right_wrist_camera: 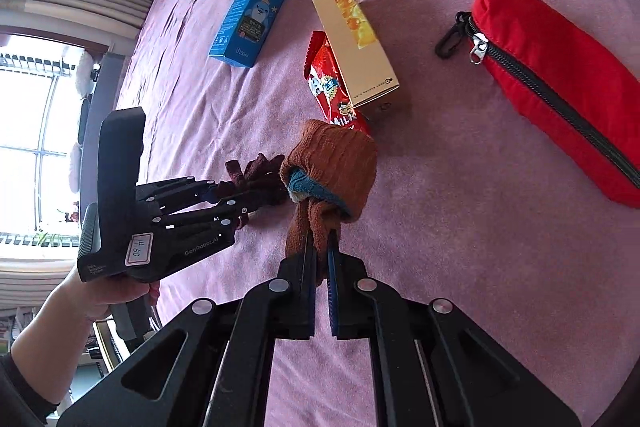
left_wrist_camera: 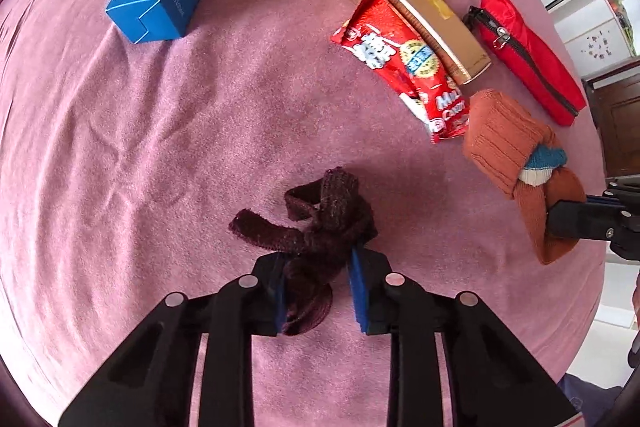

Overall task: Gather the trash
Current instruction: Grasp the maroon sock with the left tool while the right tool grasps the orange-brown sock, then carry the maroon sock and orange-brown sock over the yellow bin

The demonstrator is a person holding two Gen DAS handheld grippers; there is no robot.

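Here, the left gripper [left_wrist_camera: 316,289] is seen clamped on a dark maroon knotted sock [left_wrist_camera: 316,227], its blue pads [left_wrist_camera: 357,297] pressing the fabric from both sides, the bundle lying on the pink bedspread [left_wrist_camera: 160,147]. The right gripper [right_wrist_camera: 321,267] is pressed nearly shut on the tail of an orange knotted sock [right_wrist_camera: 332,167], which appears raised a little off the cloth.

The step in hand is judged to be a pickup, one sock per gripper. Next, each bundle must be lifted clear and carried off; no bin is visible in either view.

Further out lie the likelier trash: a red snack wrapper [right_wrist_camera: 332,95] marked "MILK", tucked under a gold carton [right_wrist_camera: 356,51], and a blue box [right_wrist_camera: 256,11] reading "Sea water Nasal spray". A red zip pouch [right_wrist_camera: 560,83] lies apart. "GenRobot.AI" is printed on the left gripper's body.
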